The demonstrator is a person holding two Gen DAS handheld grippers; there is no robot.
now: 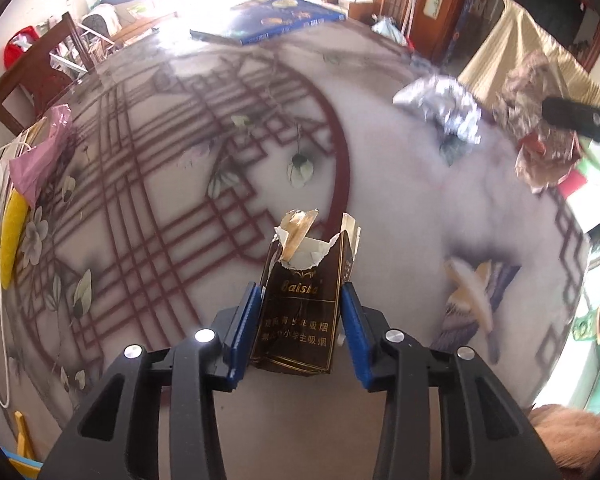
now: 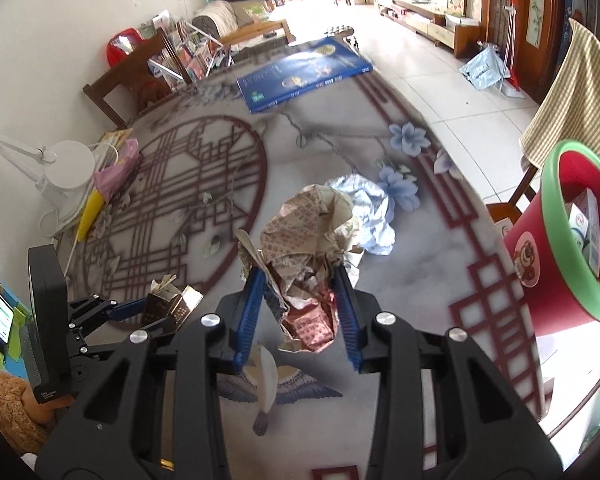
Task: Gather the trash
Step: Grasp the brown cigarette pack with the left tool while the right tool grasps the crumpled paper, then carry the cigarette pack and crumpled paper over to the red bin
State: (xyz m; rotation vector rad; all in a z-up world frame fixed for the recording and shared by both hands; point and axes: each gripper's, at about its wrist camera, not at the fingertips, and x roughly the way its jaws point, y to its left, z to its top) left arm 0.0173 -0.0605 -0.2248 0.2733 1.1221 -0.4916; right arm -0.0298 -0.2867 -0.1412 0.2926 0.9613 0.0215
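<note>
My left gripper (image 1: 300, 296) is shut on a torn dark brown cigarette pack (image 1: 298, 312) and holds it above the patterned table (image 1: 180, 200). The left gripper and its pack (image 2: 168, 306) also show at the lower left of the right wrist view. My right gripper (image 2: 300, 280) is shut on a crumpled wad of printed paper (image 2: 308, 252), lifted off the table; that wad (image 1: 540, 120) shows at the far right of the left wrist view. A crumpled silver foil wrapper (image 1: 444, 104) lies on the table; in the right wrist view it (image 2: 368, 208) sits just behind the wad.
A red bin with a green rim (image 2: 560, 240) stands at the table's right edge, with cartons inside. A blue book (image 2: 304, 72) lies at the far end. A pink bag (image 2: 116, 172), a yellow item (image 2: 88, 212) and a white lamp base (image 2: 68, 168) sit at the left edge.
</note>
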